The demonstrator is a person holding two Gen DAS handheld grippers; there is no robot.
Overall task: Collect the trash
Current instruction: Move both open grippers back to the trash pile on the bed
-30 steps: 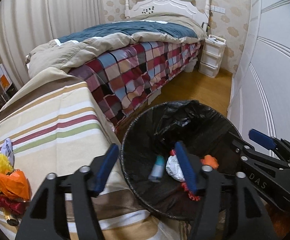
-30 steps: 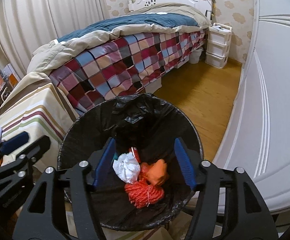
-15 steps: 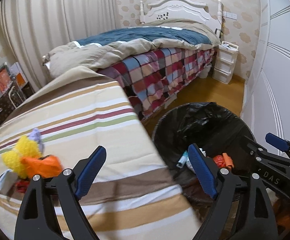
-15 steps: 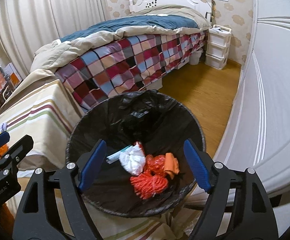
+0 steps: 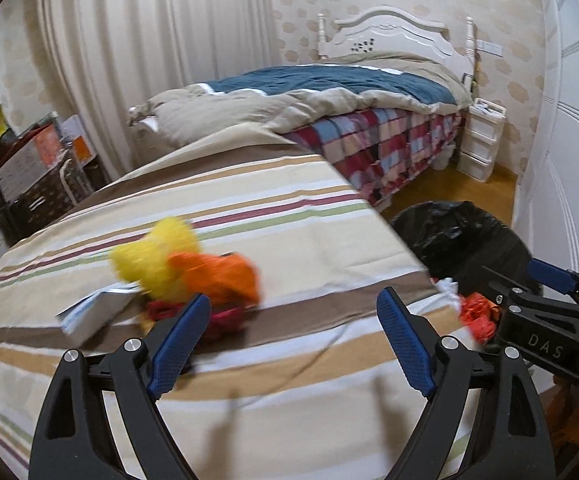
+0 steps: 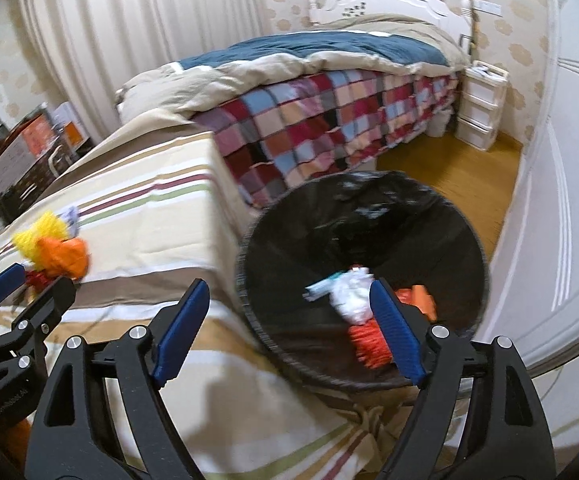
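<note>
Striped cloth (image 5: pixel 289 216) in beige, brown, maroon and green covers the counter, and the loose trash sits on it in a smeared heap: a yellow fluffy piece (image 5: pixel 151 256), an orange crumpled piece (image 5: pixel 217 276) against it, something dark red (image 5: pixel 225 318) underneath that is partly hidden by a blue pad, and a pale flat packet (image 5: pixel 93 308) at the heap's left edge. Motion blur keeps me from saying what any of these really are.

The left gripper (image 5: pixel 289 348) hangs over the cloth just short of the heap, its fingers spread wide with nothing between them. The right gripper (image 6: pixel 289 336) sits half over the counter edge and half over the bin (image 6: pixel 257 320), its fingers still parting and likewise bare; its right pad covers part of what lies inside.

In the black-lined bin beside the counter I can make out a white crumpled wad (image 6: pixel 349 296), orange-red netting (image 6: pixel 365 344) and a pale tube-like scrap (image 6: pixel 321 286), all soft-edged. From the left wrist view the counter corner and the other gripper's body cut off most of the bin.

Behind stands a bed (image 6: pixel 329 120) with a checked blanket.
</note>
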